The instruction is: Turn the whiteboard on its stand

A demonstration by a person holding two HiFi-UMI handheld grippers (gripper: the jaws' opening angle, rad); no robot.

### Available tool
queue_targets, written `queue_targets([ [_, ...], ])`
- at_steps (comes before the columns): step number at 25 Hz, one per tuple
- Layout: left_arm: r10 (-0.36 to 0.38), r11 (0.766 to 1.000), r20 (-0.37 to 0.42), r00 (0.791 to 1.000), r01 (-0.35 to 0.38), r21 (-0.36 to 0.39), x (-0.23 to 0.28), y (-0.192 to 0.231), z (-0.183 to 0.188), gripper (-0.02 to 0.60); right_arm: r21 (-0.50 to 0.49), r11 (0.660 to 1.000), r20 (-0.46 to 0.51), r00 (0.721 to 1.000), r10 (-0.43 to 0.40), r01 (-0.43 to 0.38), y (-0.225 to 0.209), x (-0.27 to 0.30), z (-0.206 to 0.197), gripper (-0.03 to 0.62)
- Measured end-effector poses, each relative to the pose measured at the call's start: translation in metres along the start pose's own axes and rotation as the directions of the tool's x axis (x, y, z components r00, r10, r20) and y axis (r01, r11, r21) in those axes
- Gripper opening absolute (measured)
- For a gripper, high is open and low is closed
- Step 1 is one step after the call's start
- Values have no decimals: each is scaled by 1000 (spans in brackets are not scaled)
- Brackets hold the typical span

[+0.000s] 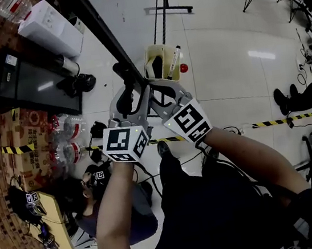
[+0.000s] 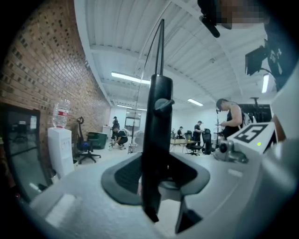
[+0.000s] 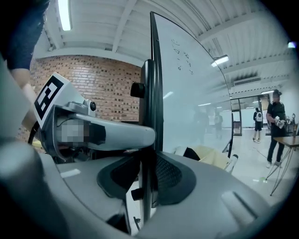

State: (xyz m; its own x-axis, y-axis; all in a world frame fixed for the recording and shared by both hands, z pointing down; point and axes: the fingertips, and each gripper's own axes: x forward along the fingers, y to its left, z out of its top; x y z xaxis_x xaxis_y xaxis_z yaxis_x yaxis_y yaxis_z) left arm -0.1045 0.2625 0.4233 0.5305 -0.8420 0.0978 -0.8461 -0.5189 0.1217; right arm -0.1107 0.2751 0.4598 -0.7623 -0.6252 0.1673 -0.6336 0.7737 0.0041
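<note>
Whiteboard (image 1: 102, 35): edge-on, running upper left to centre of head view | left gripper (image 1: 126, 99): jaws clamped on whiteboard's dark edge | right gripper (image 1: 166, 95): jaws clamped on same edge, frame centre, beside left gripper | yellow tray (image 1: 159, 47): just above both.

The right gripper (image 3: 148, 175) has its two dark pads closed on a black upright (image 3: 148, 116), one from each side. A small knob (image 3: 137, 89) sticks out of the upright's left face. Just right of the upright, the whiteboard (image 3: 187, 93) is seen nearly edge-on and rises above it, with faint writing near the top of its pale face. From the left, the left gripper (image 3: 140, 133) reaches across to the same upright, and its marker cube (image 3: 49, 98) sits further left. A pale yellow tray (image 3: 212, 156) lies low on the right. A brick wall (image 3: 103, 88) stands far left, and a person (image 3: 275, 126) stands far right.
</note>
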Motion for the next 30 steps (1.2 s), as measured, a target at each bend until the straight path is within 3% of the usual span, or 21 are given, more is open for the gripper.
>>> queue_targets([
  [6, 77, 997, -14, 997, -78, -16, -22, -3, -6, 178, 31, 998, -15, 998, 63, -63, 21, -8, -11, 92],
  [16, 25, 1000, -21, 999, -25, -8, -83, -17, -25, 179, 108, 992, -101, 992, 79, -68, 79, -27, -50, 86],
  [25, 49, 999, -18, 999, -49, 11, -88, -16, -25, 181, 114, 990, -123, 987, 99, -85, 85, -30, -50, 87],
  [30, 119, 993, -35, 992, -118, 7, -99, -11, -26, 198, 139, 988, -111, 991, 76, -60, 69, -61, -42, 64],
])
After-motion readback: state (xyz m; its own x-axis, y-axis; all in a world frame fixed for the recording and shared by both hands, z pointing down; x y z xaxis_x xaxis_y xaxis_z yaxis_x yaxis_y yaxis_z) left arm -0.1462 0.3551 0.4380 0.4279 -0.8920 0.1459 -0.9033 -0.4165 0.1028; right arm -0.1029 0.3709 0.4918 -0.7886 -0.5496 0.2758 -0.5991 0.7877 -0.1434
